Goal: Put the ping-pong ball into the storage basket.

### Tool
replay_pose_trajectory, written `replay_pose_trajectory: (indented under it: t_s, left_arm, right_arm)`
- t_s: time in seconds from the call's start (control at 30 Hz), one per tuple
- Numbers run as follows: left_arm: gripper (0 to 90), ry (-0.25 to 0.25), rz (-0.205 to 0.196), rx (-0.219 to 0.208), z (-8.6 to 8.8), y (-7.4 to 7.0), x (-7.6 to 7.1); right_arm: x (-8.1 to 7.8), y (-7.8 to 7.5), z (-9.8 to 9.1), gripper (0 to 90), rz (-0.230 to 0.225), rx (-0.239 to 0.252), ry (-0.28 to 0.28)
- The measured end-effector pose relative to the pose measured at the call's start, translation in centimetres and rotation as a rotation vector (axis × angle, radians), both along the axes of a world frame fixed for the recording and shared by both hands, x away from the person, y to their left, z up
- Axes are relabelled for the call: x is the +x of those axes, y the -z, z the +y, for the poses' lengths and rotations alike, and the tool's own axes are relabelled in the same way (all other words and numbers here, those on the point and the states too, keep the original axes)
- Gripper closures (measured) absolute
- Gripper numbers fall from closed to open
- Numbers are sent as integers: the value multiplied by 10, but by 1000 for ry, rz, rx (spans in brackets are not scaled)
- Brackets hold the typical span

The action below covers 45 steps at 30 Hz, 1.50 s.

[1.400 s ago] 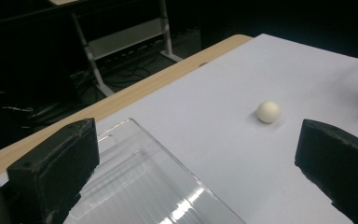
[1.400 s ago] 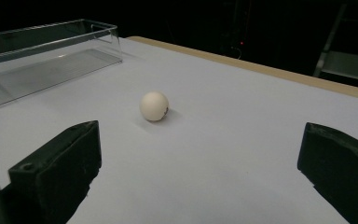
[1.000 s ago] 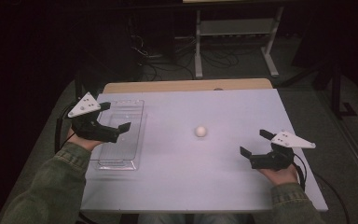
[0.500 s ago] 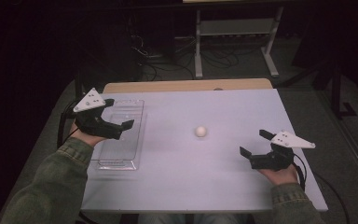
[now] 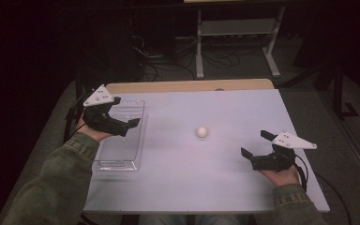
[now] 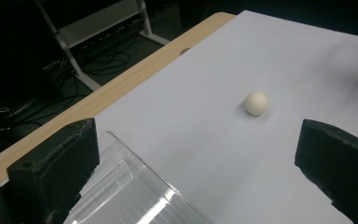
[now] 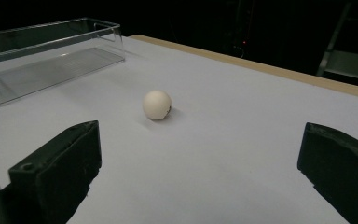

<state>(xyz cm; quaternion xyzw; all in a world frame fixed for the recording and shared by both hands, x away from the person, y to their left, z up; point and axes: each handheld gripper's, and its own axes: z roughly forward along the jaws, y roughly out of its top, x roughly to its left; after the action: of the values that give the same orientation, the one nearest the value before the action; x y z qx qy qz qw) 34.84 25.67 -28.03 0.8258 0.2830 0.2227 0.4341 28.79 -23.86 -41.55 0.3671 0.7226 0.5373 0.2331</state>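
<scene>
Here the ball (image 5: 202, 131) sits alone near the middle of the table (image 5: 225, 187), with bare white surface on every side of it. The left hand-held gripper (image 5: 130, 123) hovers over the clear tray (image 5: 117, 154) at 9 o'clock from the ball, jaws spread wide and holding nothing, aimed toward the ball. The tray lies along the table's left edge, its long side running front to back. The right hand-held gripper (image 5: 254, 144) is at about 4 o'clock from the ball, low over the table near the right edge, jaws also wide apart and empty. A wooden strip (image 5: 187, 86) borders the far edge at 12 o'clock. Between the 2 hand-held grippers the surface is open.
</scene>
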Motion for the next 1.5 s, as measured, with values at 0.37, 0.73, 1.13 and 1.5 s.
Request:
replay_pose_trajectory:
  t_s: [0.37,0.73,1.13,1.5]
  left_arm:
    - [0,31,3,22,-13,-6,9]
    - [0,63,30,62,-26,0,17]
    - [0,115,61,104,-46,5,26]
    - [0,131,79,153,-55,5,32]
  right_arm:
    - [-1,0,0,0,1,0,-4]
    - [-2,0,0,0,0,3,-4]
    - [-3,1,0,0,6,6,-11]
    - [-3,1,1,0,9,4,-18]
